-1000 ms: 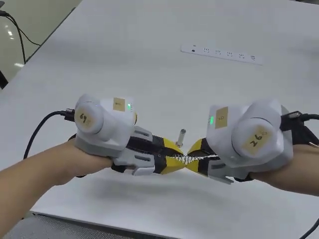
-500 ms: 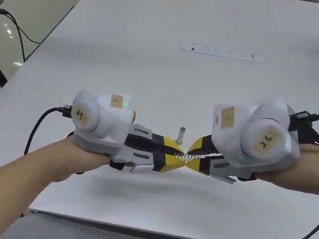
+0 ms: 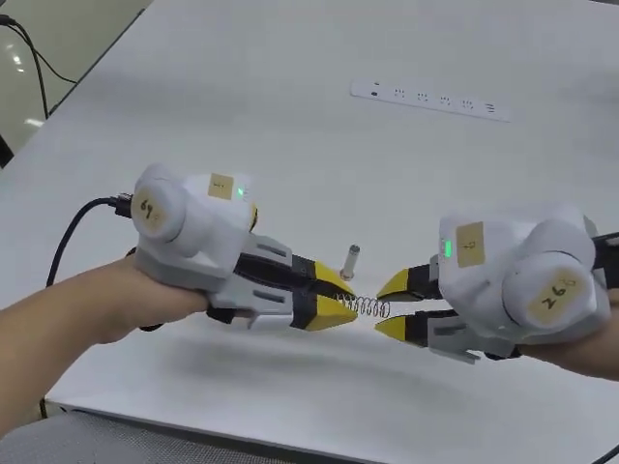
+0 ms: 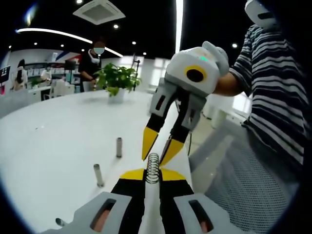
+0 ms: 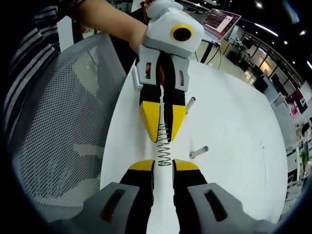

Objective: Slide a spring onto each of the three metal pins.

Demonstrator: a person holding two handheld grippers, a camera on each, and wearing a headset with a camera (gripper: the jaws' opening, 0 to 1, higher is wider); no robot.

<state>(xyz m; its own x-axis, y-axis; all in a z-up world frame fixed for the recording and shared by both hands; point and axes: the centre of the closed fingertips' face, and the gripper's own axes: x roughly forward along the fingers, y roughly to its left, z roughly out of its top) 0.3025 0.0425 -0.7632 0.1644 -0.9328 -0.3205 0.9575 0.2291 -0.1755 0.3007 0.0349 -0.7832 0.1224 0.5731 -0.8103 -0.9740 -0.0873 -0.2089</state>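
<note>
Your left gripper (image 3: 350, 304) is clamped on one end of the spring (image 3: 372, 308), holding it level above the table (image 3: 290, 116). The right gripper (image 3: 379, 310) has its jaws apart around the free end, probably to leave that end clear for a pin (image 3: 353, 261), which stands just beyond.

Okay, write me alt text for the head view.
The left hand-held gripper pinches a small spring above a white table, and the right hand-held gripper faces it, jaws open at the spring's free end. A metal pin stands upright just behind them.
</note>
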